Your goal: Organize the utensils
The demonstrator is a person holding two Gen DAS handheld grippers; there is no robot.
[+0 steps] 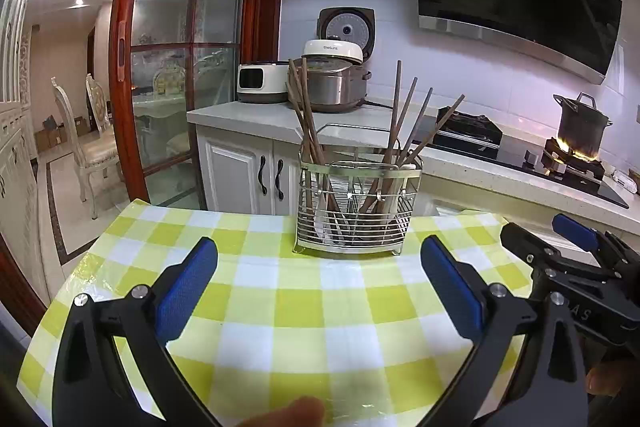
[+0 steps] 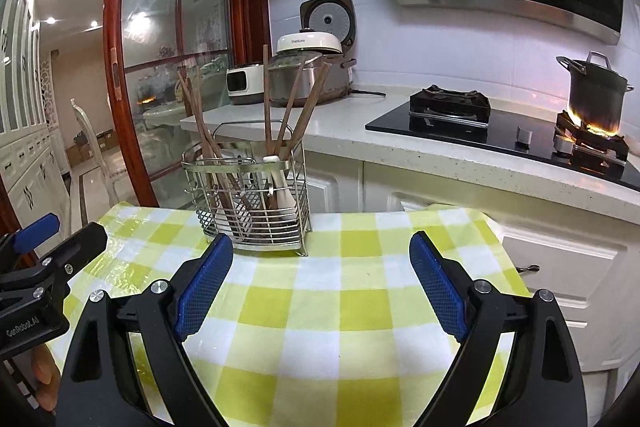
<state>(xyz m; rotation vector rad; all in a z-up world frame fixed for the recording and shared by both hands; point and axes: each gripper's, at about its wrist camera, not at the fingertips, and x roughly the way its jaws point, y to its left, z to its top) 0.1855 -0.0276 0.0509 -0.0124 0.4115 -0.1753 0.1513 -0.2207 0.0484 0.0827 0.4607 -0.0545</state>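
while both fingers gape empty, utensil rack (image 1: 356, 211) ahead, well apart

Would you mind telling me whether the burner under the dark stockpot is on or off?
On. Yellow flames lick around the base of the stockpot on the stove's right burner; the left burner shows no flame.

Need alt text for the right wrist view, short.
A wire metal utensil caddy holding brown wooden chopsticks and a white utensil stands on a yellow-and-white checked tablecloth, just beyond the open, empty jaws of the right gripper. The left gripper shows at the left edge; behind, a dark pot sits over a lit burner.
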